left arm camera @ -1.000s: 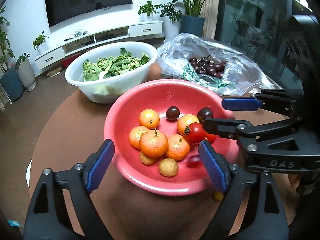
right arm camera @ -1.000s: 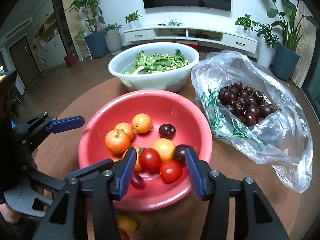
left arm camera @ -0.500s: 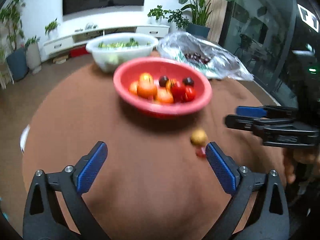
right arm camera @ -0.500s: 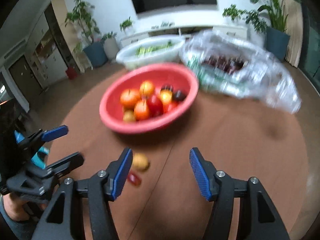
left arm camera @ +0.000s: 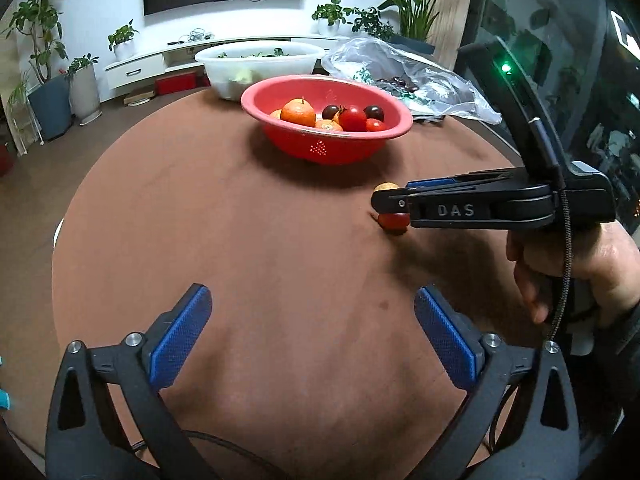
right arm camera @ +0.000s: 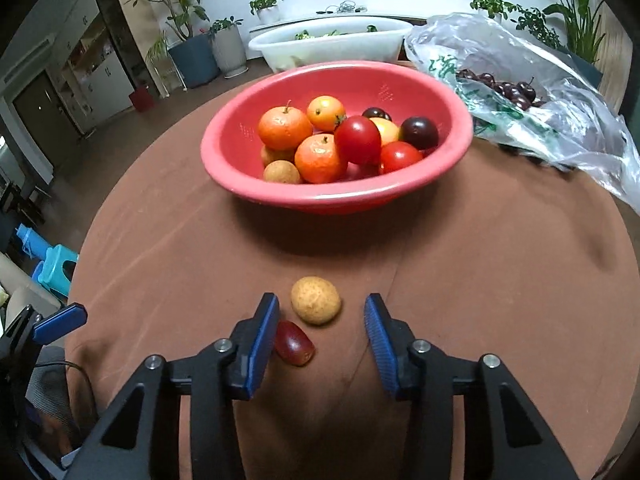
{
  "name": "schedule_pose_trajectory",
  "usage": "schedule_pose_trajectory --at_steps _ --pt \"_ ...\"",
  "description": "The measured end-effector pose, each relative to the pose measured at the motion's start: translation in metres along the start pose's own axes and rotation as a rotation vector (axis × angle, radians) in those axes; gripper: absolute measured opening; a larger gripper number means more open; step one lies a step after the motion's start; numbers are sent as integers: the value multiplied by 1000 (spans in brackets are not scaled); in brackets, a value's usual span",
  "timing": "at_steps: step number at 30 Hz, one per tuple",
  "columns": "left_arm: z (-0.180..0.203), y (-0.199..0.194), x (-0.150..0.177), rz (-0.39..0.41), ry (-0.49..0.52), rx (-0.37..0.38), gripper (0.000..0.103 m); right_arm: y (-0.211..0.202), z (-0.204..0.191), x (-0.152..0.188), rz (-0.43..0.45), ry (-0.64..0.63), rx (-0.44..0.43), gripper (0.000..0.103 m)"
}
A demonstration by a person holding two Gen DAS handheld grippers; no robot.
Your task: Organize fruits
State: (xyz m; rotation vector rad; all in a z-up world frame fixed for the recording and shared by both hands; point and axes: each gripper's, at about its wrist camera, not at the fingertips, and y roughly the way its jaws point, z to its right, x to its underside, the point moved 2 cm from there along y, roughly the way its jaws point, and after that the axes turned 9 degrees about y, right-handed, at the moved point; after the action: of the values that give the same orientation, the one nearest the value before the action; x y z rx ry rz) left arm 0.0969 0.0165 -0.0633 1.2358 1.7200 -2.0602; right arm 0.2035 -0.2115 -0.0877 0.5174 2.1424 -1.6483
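Low in the right wrist frame, the right gripper (right arm camera: 320,336), jaws closing with nothing pressed, brackets the red tomato (right arm camera: 294,343) beside its left pad; the left gripper (left arm camera: 310,330) gapes wide, opening, farther off.

1. Between the right gripper (right arm camera: 322,334)'s closing jaws lie a small red fruit (right arm camera: 294,343), against the left pad, and a tan fruit (right arm camera: 316,300) just ahead.
2. Beyond these, bare table (right arm camera: 480,280), then the red bowl (right arm camera: 332,196) blocks.
3. Between the left gripper (left arm camera: 312,328)'s jaws: bare tabletop.
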Motion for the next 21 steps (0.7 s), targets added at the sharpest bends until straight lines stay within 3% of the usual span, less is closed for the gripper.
schedule_pose_trajectory --at_steps 7,21 --pt "-1 3 -2 -18 1 -4 103 5 -5 -6 -25 -20 -5 36" --pt "5 24 -23 -45 50 -19 103 -2 9 -7 -76 66 -75 29"
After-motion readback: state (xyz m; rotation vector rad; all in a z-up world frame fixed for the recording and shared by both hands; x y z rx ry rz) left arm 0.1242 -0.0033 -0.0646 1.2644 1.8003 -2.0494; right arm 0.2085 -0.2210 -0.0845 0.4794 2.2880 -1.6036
